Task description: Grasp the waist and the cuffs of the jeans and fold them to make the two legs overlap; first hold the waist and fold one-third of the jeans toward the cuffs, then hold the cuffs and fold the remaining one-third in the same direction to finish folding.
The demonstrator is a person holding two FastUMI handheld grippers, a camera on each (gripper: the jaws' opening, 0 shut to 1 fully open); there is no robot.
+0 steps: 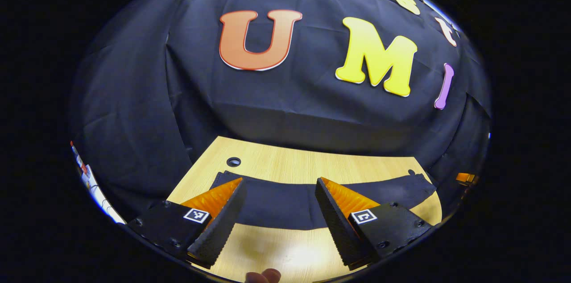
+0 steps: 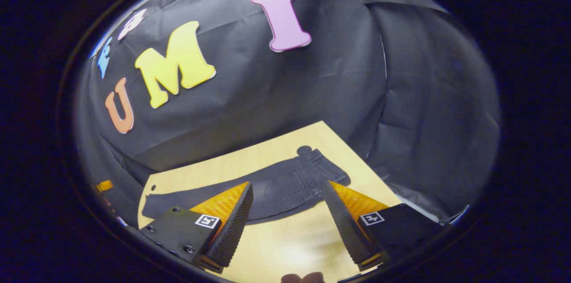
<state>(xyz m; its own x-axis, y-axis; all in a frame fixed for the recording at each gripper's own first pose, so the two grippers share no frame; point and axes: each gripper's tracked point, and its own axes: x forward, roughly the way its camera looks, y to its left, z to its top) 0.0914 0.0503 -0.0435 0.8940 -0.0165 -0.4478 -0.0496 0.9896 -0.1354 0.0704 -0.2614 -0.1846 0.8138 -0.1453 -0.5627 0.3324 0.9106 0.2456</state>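
The dark jeans lie flat across the far part of the wooden bench, legs overlapped, waist at the right end and cuffs at the left. The left hand-held gripper and the right hand-held gripper hover above the near bench, each spread wide, holding nothing.

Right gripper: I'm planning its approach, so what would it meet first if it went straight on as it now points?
Probably the jeans lying on the table, near the waist end; the open right gripper holds nothing.
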